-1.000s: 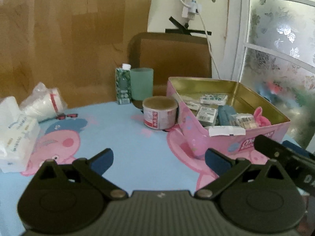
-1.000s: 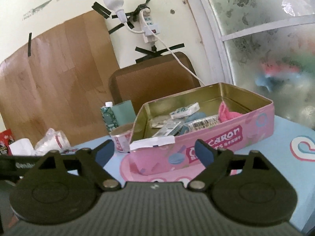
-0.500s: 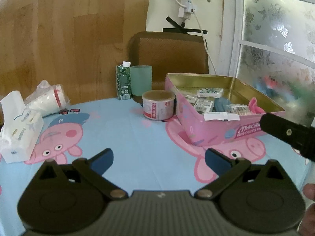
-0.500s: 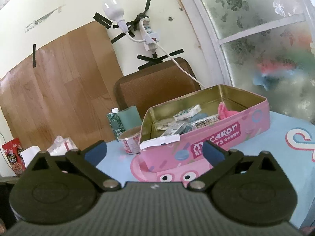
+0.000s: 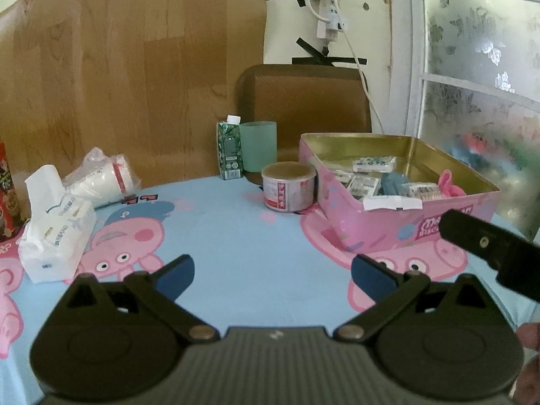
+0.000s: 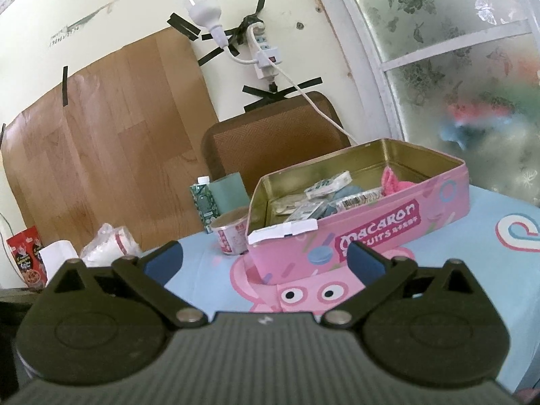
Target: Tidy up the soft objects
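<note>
A pink macaron tin (image 5: 378, 222) (image 6: 388, 233) stands open on the table at the right. Inside lie several small packets, a blue soft thing (image 5: 393, 182) and a pink soft thing (image 5: 450, 185) (image 6: 393, 180). A white strip (image 5: 393, 203) (image 6: 283, 231) hangs over its near rim. My left gripper (image 5: 271, 275) is open above the tablecloth, left of the tin, with nothing between its fingers. My right gripper (image 6: 263, 261) is open and empty, just short of the tin's near wall. Part of the right gripper's body shows at the right edge of the left wrist view.
A tissue pack (image 5: 54, 233), a bagged stack of cups (image 5: 101, 179) (image 6: 111, 244) and a red snack bag (image 6: 28, 260) sit at the left. A small tub (image 5: 289, 186) (image 6: 233, 233), a green carton (image 5: 229, 150) and a green cup (image 5: 258, 145) stand behind. A chair back (image 5: 303, 98) is beyond.
The left wrist view has pulled back from the tin, so more tablecloth and the tissue pack show. The right gripper's jaws have spread a little wider and backed slightly from the tin.
</note>
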Available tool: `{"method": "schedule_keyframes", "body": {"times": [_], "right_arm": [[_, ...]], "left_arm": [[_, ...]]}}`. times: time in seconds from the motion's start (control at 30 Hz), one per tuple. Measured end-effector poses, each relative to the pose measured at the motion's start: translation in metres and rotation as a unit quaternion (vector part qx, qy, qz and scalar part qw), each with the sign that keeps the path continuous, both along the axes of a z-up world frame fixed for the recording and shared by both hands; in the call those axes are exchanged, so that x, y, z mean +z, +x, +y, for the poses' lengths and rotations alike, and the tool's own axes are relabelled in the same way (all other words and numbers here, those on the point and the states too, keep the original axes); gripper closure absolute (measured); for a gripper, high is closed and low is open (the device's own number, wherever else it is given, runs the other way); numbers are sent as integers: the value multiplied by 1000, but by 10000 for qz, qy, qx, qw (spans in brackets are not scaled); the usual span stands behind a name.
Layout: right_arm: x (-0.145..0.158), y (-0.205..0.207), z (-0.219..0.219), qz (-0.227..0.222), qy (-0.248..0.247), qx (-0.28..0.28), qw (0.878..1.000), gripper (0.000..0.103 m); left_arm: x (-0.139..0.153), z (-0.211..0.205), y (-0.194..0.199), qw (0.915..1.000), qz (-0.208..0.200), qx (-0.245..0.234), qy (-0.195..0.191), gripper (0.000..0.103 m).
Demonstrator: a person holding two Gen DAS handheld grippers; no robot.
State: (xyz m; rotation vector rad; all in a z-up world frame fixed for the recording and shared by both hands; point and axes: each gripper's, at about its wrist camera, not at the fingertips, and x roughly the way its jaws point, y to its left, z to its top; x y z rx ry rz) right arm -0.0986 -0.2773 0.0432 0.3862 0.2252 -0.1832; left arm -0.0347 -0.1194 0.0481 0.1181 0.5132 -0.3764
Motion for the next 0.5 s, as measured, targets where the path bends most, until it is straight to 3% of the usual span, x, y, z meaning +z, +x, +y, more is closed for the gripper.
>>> {"method": "schedule_keyframes", "body": {"times": [0.5], "right_arm": [[-5,-1,-9,22,175,36,9998,0]], "left_arm": [[-8,-8,3,9997,8,-36,255,0]]}}
